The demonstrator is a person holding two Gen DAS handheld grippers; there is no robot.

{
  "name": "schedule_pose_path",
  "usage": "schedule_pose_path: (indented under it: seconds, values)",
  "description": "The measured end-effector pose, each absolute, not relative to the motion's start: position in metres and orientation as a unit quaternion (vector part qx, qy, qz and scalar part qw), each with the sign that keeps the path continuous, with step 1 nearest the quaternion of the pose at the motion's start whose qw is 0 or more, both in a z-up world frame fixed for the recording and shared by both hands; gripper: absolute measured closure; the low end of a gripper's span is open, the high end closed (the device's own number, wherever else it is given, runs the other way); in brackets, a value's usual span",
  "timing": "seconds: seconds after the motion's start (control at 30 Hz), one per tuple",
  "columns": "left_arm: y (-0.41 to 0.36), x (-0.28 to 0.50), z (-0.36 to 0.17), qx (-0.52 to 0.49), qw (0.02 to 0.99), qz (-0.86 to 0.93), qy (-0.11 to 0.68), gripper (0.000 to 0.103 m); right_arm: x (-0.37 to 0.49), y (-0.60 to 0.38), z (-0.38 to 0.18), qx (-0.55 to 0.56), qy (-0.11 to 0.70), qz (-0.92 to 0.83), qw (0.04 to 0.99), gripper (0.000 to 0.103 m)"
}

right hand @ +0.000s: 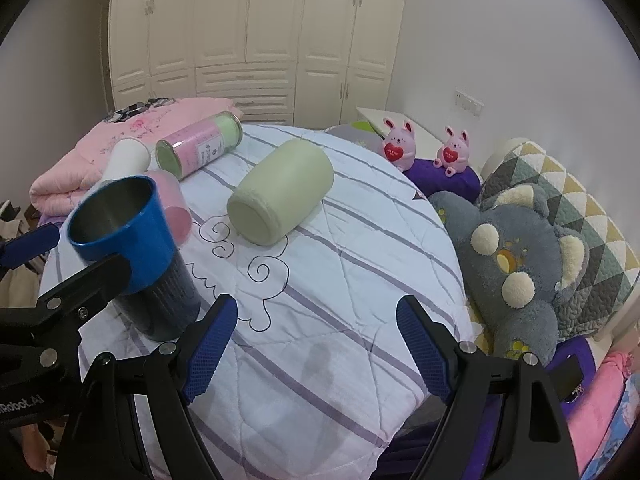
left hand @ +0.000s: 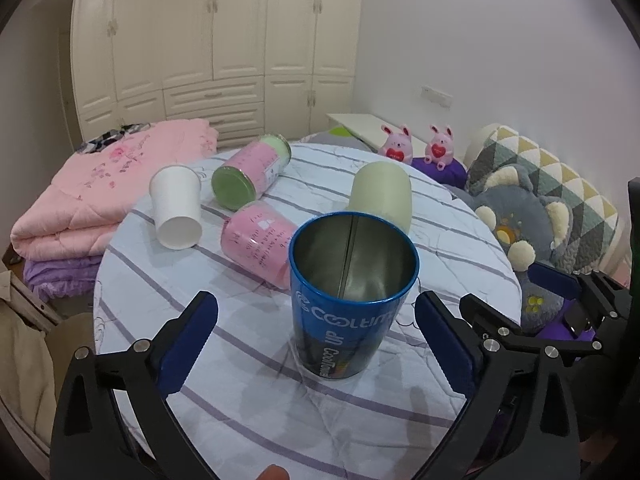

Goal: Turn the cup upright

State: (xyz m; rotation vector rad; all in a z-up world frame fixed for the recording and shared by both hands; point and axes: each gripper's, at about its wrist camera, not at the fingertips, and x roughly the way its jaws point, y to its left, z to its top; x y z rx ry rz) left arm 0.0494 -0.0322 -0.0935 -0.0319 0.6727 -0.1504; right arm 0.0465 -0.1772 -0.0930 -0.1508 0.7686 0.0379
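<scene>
A blue metal cup [left hand: 344, 300] stands upright on the round striped table [left hand: 248, 392], mouth up; it also shows in the right wrist view [right hand: 132, 252]. My left gripper [left hand: 316, 344] is open, its fingers on either side of the cup and apart from it. My right gripper [right hand: 316, 348] is open and empty over the cloth, to the right of the blue cup. A pale green cup [right hand: 280, 192] lies on its side further back; it also shows in the left wrist view [left hand: 384, 192]. A white paper cup [left hand: 176, 208] and a pink cup [left hand: 256, 244] lie on their sides.
A pink and green canister [left hand: 252, 172] lies on its side at the back of the table. A folded pink blanket [left hand: 92, 200] is at the left. Plush toys [right hand: 512, 260] and a patterned pillow [right hand: 568, 208] crowd the table's right edge. Wardrobes stand behind.
</scene>
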Motion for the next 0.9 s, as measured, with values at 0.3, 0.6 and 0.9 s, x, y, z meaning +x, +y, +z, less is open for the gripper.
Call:
schedule_pose_path:
  seconds: [0.3,0.6,0.9]
  values:
    - [-0.024,0.024,-0.063,-0.01,0.954,-0.069,0.293,0.002,0.025,-0.171,-0.064,-0.077,0.338,0.014,0.938,0.02]
    - [-0.018,-0.008,-0.026,-0.009,0.969,-0.068,0.238,0.0,-0.004,-0.165,-0.027,-0.081,0.269,-0.001,0.96,0.02]
    - [-0.015,-0.031,-0.003,-0.009,0.979,-0.066,0.191,0.0,-0.03,-0.162,-0.005,-0.078,0.186,-0.018,0.979,0.02]
